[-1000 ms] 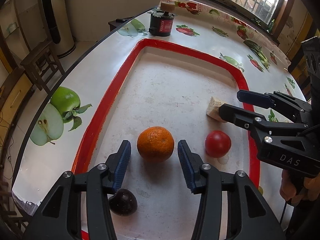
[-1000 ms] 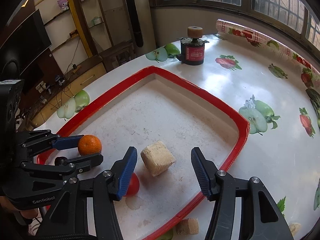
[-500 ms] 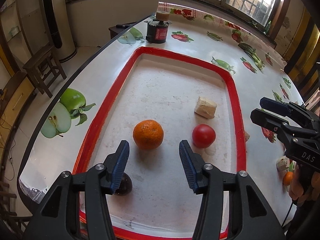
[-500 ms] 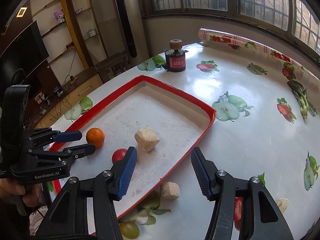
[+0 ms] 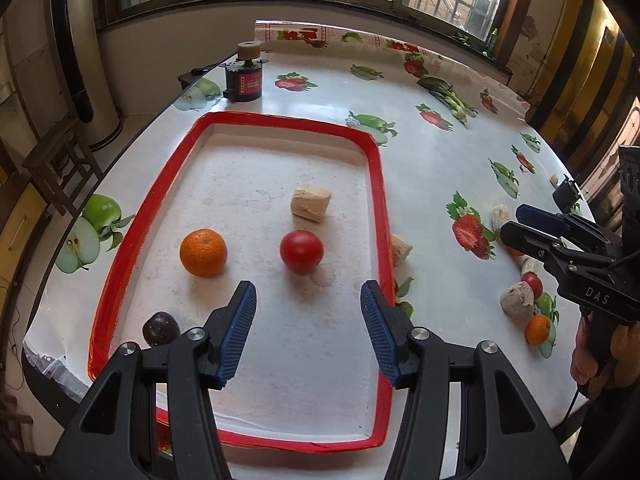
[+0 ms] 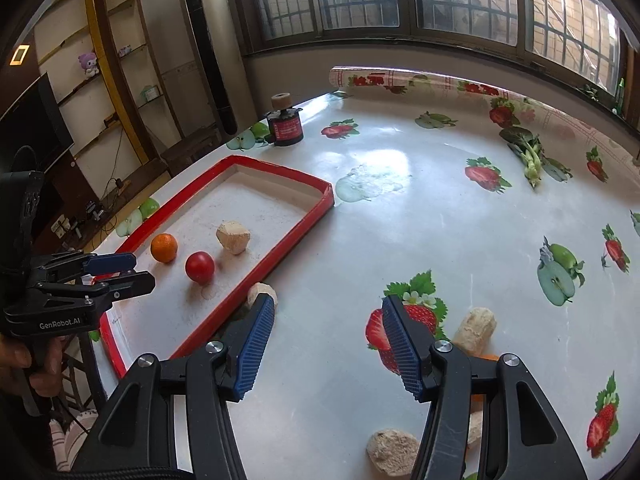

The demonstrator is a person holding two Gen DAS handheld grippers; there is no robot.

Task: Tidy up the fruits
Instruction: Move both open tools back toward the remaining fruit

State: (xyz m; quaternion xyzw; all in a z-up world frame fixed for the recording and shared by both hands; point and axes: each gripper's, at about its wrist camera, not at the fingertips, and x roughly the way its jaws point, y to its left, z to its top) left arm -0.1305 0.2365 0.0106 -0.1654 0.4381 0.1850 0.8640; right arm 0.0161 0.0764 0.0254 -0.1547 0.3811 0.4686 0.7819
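Inside the red-rimmed rectangular tray [image 5: 378,184] near the desk's left edge, a dark round plum [image 5: 161,329], a round orange mandarin [image 5: 203,253], a red round tomato [image 5: 301,251] and a beige chunk [image 5: 310,203] are already placed. More fruit [image 5: 537,329] is left near the right edge. Both the left hand-held gripper [image 5: 308,326] and right hand-held gripper [image 6: 328,344] are held apart, empty.

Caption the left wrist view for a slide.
Open left gripper above red-rimmed tray holding orange, tomato, plum.

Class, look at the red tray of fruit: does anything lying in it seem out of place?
Yes. A pale, rough, crumbly chunk lies in the red tray beside the orange and the red fruit. It does not look like a fruit; similar chunks lie scattered on the table.
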